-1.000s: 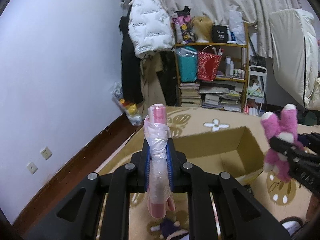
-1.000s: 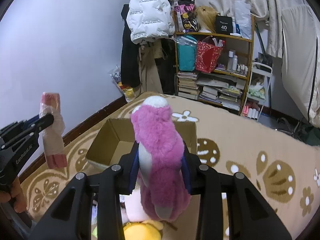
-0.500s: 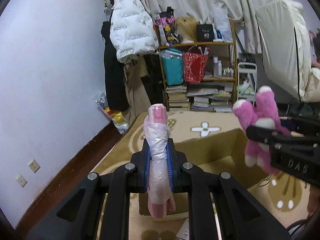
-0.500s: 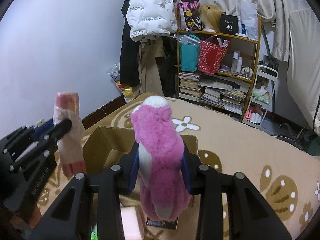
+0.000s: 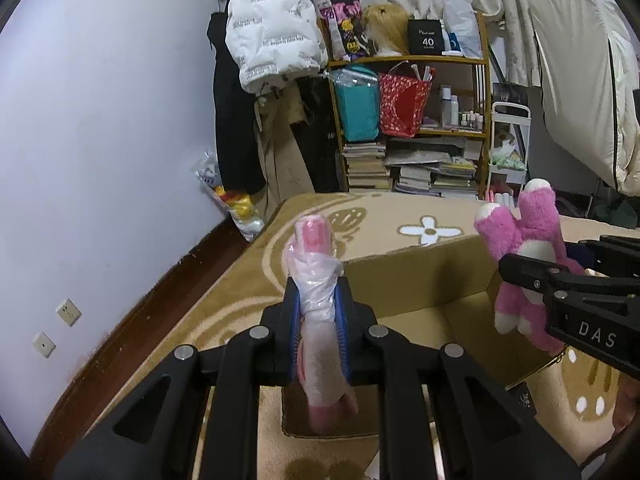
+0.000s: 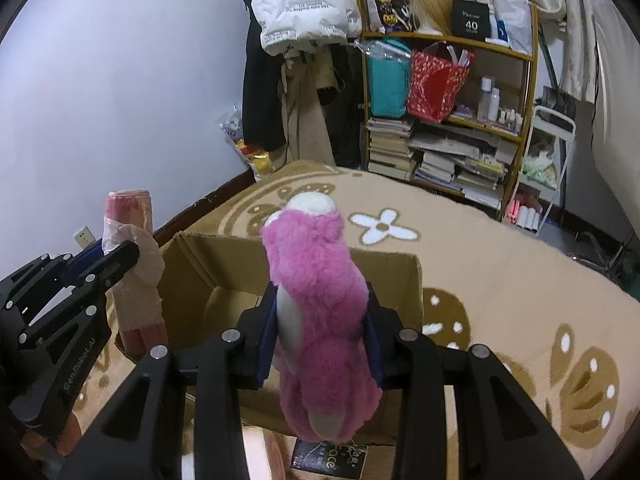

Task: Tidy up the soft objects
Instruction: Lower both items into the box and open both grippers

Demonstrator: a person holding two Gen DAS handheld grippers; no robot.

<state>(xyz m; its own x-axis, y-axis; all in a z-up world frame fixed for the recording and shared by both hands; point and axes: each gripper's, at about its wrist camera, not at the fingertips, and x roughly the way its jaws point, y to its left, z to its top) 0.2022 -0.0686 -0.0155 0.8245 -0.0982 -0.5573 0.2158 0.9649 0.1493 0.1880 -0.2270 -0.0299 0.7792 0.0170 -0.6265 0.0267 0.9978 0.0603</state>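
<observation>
A pink soft roll wrapped in clear plastic (image 5: 310, 240) stands upright between the blue pads of my left gripper (image 5: 318, 304). The pads still press on it while the jaws are opening slightly. A fluffy pink plush toy (image 6: 316, 264) with white paws is clamped in my right gripper (image 6: 320, 320), which is shut on it. Both hover over an open cardboard box (image 6: 208, 260) on the patterned carpet. In the left wrist view the plush toy (image 5: 520, 232) hangs at the right above the box (image 5: 420, 276). In the right wrist view the roll (image 6: 128, 208) is at the left.
A wooden shelf (image 5: 416, 120) with books, bags and bottles stands at the back beside a hanging white jacket (image 5: 272, 28). The wall with sockets (image 5: 68, 312) runs along the left. A dark booklet (image 6: 328, 456) and a pink item (image 6: 256, 448) lie by the box's near side.
Both grippers have come forward and down over the box, which now looks larger and closer. Each keeps its toy. The two grippers stand nearer each other.
</observation>
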